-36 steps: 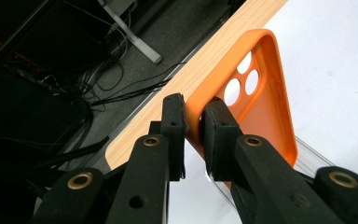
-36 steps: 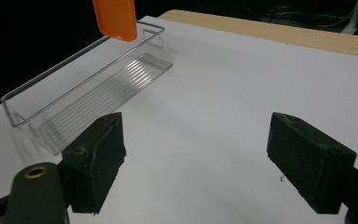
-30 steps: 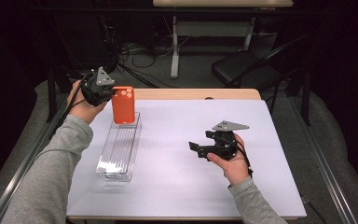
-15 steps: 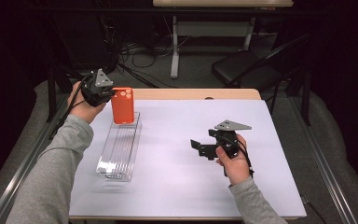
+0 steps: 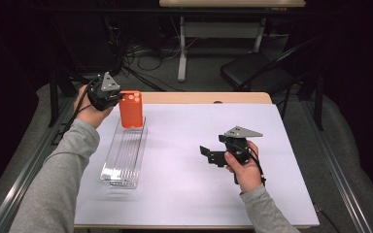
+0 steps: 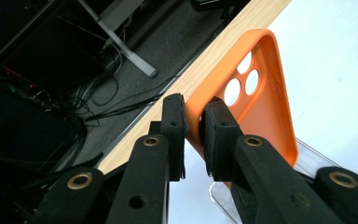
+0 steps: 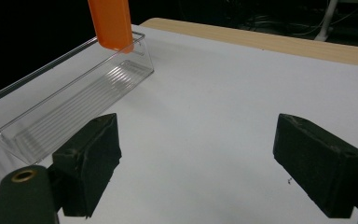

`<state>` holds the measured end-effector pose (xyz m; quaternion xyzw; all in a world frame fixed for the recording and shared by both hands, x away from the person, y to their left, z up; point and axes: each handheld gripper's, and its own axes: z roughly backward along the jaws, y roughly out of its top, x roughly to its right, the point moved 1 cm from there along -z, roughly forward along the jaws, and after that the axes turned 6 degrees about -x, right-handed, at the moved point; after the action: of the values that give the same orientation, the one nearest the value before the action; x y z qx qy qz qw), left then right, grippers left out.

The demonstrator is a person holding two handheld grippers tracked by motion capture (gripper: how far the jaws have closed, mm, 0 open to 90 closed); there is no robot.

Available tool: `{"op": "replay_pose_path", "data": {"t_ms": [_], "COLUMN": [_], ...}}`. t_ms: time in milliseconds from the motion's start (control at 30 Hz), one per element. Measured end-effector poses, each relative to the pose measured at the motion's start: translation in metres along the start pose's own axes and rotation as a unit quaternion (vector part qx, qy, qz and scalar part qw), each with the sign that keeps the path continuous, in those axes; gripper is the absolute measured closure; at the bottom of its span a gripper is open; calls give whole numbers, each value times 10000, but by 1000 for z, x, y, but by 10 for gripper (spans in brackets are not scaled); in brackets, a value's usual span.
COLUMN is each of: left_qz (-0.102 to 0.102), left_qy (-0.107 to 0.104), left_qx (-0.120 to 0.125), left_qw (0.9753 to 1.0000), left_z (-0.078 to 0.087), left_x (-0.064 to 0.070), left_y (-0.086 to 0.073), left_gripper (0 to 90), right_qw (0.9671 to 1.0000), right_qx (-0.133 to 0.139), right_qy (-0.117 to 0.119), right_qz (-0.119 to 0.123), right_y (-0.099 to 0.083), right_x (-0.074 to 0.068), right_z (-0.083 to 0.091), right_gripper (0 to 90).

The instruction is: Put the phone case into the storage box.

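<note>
While the left gripper (image 5: 112, 97) hangs above the far left corner of the worktop (image 5: 281, 141), its jaws pinch one long edge of an orange phone case (image 5: 131, 109). In the left gripper view the two black pads sit either side of the case's rim (image 6: 193, 119), closed on it, near the end with the camera cut-outs. The case stands upright, cut-outs at the top, its lower end just inside the far end of a clear plastic tray (image 5: 124, 155). Whether the lower end touches the tray floor: cannot tell.

The tray lies lengthwise along the left edge of the worktop, running from near the far left corner toward the near edge. Ribbed floor, low clear walls. In the right gripper view the case (image 7: 111, 23) dips behind the tray's far wall, tray (image 7: 65, 105) stretching toward the camera.

The right gripper (image 5: 209, 154) sits over the middle right of the worktop, well apart from tray and case, held in the person's right hand (image 5: 245, 167). Its jaws stand wide apart with nothing between them; bare white surface shows in the gap in the right gripper view. Jaws point toward the tray side.

The left hand (image 5: 90, 109) grips the left tool from the far left edge, grey sleeve (image 5: 53, 184) running back to the near edge.
</note>
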<state>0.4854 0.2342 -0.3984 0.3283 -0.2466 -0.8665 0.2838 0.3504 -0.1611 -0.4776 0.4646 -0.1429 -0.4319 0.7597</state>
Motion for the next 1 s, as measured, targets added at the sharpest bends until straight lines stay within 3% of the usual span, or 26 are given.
{"op": "replay_pose_path", "data": {"t_ms": [633, 1000], "left_qz": [-79, -49], "left_qy": [-60, -65], "left_qx": [130, 236], "left_qw": [9999, 9997], "left_z": [-8, -13], "left_x": [0, 0], "left_y": [-9, -15], "left_gripper": [803, 802], "right_qw": [9992, 9994], "right_qx": [330, 301], "right_qy": [-218, -195], "right_qz": [26, 31], "right_y": [-5, -5], "right_x": [1, 2], "right_z": [-1, -1], "right_gripper": [142, 142]}}
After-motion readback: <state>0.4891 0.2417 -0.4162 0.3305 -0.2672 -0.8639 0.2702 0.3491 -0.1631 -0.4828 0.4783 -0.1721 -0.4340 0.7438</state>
